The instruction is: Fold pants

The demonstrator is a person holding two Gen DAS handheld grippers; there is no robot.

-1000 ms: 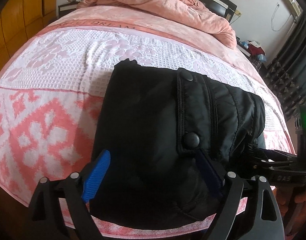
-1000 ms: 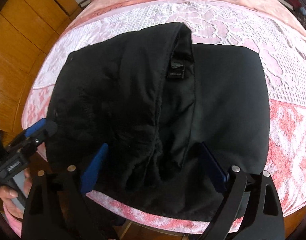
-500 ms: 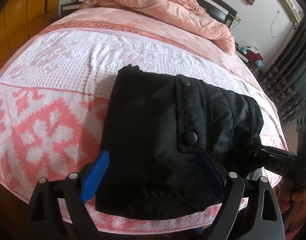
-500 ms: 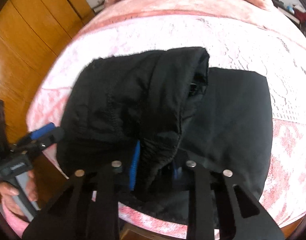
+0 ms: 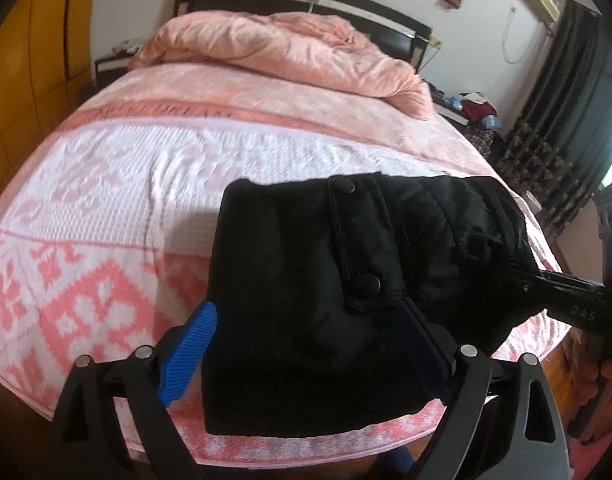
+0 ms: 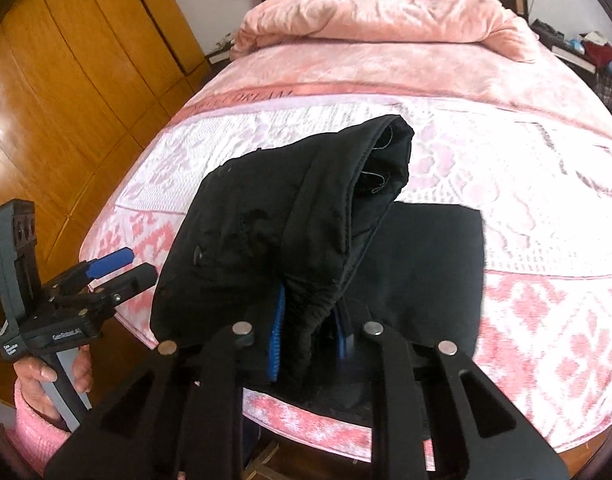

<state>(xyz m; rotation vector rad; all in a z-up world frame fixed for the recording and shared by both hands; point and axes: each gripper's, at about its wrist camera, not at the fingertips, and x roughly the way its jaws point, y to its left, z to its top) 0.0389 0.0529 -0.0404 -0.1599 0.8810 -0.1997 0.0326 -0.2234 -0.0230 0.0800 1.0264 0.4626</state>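
Right wrist view: right gripper point(image 6: 309, 344) jaws have just closed on the pants point(image 6: 290, 232) at the bed's point(image 6: 545, 312) near edge; left gripper point(image 5: 306, 356) gapes, so the bunched hem could slip.

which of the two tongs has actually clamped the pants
The right tongs: their blue pads pinch a bunched fold of the black pants. The left tongs stand wide open, gripping nothing.

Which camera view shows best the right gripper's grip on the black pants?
The right wrist view: the right gripper pinches a bunched fold of the black pants between its blue pads. The left wrist view shows only its black body at the pants' right edge.
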